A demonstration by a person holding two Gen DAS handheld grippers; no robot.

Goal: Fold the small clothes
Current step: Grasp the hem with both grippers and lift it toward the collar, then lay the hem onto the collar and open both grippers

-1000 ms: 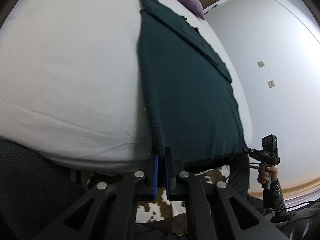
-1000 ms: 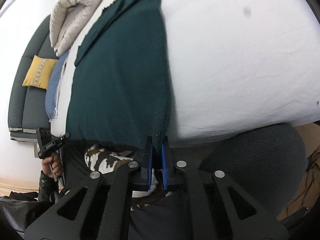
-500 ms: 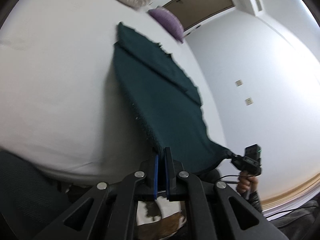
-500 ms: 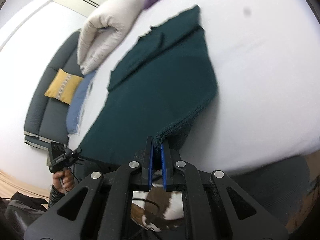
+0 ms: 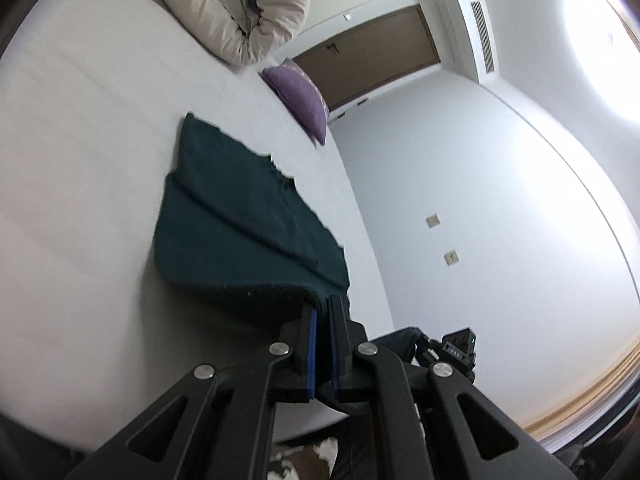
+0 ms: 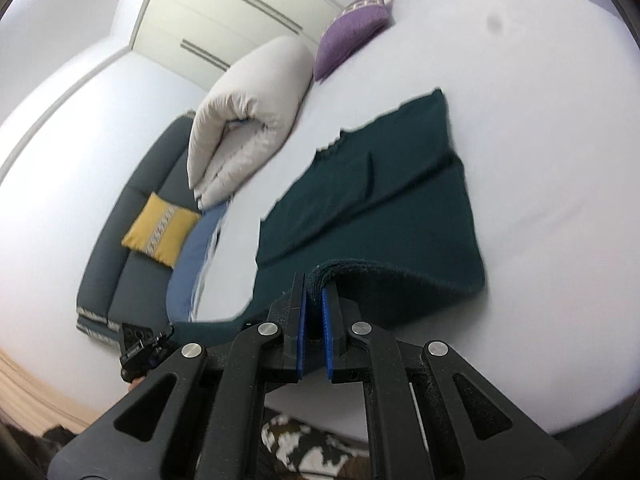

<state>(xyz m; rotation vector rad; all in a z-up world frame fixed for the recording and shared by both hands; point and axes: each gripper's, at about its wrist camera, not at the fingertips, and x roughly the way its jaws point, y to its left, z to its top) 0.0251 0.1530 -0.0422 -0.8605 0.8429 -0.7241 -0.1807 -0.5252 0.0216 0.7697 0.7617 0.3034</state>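
Observation:
A dark green garment (image 5: 240, 236) lies on the white bed (image 5: 80, 184), its far part flat, its near edge lifted and curling over. My left gripper (image 5: 322, 312) is shut on the near left corner of the garment. My right gripper (image 6: 314, 284) is shut on the near right corner of the garment (image 6: 380, 200). Both hold the near edge raised above the bed. Each gripper shows in the other's view, the right gripper (image 5: 456, 348) at lower right, the left gripper (image 6: 140, 344) at lower left.
A rolled beige duvet (image 5: 240, 8) and a purple cushion (image 5: 300, 100) lie at the bed's far end. A grey sofa (image 6: 132, 216) with a yellow cushion (image 6: 160, 232) stands to the left. A blue cloth (image 6: 192, 256) hangs at the bed's left edge.
Both grippers have lifted the garment's near edge off the bed's front edge and carried it up and forward over the bed, so the garment bends back over itself.

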